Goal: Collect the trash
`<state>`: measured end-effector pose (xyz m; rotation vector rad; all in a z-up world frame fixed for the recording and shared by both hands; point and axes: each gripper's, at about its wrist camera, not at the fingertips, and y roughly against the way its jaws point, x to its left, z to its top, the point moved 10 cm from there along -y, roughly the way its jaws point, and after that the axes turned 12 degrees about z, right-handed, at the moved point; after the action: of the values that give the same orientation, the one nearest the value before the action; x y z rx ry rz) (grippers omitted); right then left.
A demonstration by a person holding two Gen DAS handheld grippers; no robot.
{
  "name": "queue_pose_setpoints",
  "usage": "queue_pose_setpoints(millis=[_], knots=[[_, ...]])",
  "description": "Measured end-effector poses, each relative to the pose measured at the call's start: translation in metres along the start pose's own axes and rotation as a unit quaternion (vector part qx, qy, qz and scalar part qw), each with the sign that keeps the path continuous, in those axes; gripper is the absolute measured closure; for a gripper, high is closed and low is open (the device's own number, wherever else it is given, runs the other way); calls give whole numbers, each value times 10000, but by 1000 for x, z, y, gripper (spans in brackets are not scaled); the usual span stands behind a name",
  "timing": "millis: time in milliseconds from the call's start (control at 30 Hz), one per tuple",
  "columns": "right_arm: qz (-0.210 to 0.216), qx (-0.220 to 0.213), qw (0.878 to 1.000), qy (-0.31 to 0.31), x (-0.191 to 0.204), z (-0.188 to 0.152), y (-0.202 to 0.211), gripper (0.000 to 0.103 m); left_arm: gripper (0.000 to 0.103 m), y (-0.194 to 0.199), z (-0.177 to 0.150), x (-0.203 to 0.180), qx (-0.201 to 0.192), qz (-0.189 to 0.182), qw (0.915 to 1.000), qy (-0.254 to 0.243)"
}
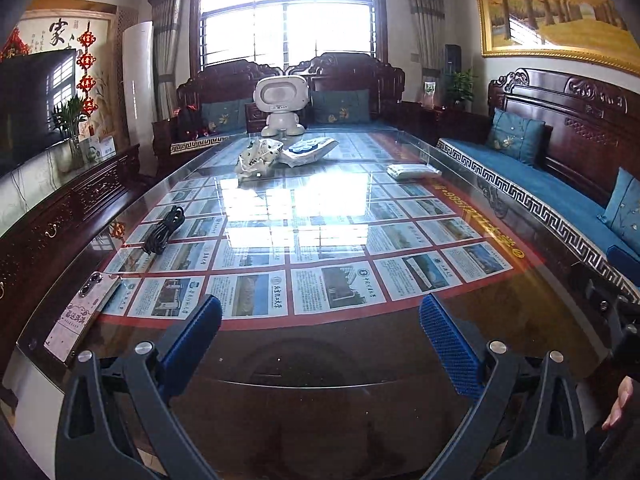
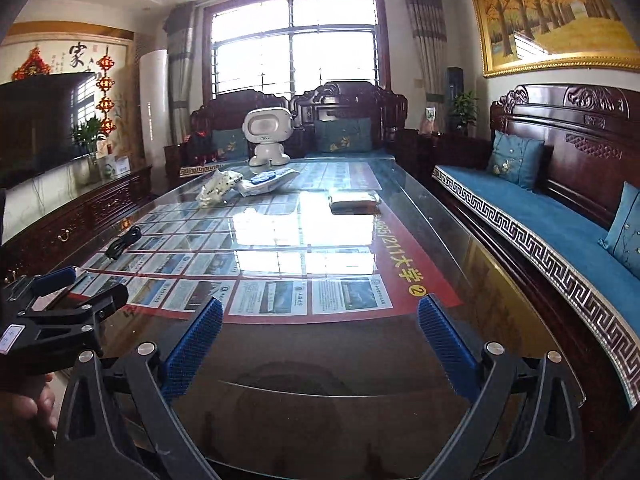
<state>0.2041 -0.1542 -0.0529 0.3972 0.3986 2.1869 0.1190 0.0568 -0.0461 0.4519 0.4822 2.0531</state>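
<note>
You are at the approach step: both the left gripper (image 1: 320, 320) and right gripper (image 2: 320, 320) hold jaws spread, empty. The crumpled wrappers (image 1: 260, 156) lie far up the tabletop (image 1: 360, 344) at twelve o'clock; reach forward.

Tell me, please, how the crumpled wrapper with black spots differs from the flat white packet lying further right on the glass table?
The crumpled wrapper is bunched up and stands tall, while the flat white packet lies low and neatly rectangular. The crumpled wrapper carries black spots; the flat white packet looks plain. The wrapper sits beside a blue-and-white bag, whereas the packet lies alone near the table's right edge. Both rest on the glass table, far from either gripper.
</note>
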Motion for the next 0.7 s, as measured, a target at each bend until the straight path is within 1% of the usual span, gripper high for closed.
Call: queue_pose_setpoints(millis=[133, 233, 367, 467, 567, 700], knots=[[-54, 87, 9999, -132, -4, -3, -12, 8, 4, -8, 0, -6, 102, -155, 9997, 146], [-109, 104, 9998, -103, -2, 1, -15, 8, 4, -13, 0, -8, 84, -76, 9998, 140], [15, 157, 9996, -246, -1, 2, -19, 8, 4, -17, -3, -12, 157, -42, 9998, 86], [154, 206, 9987, -448, -2, 1, -23, 8, 4, -20, -5, -15, 272, -191, 9993, 168], [134, 286, 9986, -432, -2, -1, -27, 8, 4, -22, -7, -17, 348, -254, 9988, 252], [145, 378, 9986, -351, 1, -4, -29, 8, 4, -25, -8, -20, 386, -180, 9988, 241]])
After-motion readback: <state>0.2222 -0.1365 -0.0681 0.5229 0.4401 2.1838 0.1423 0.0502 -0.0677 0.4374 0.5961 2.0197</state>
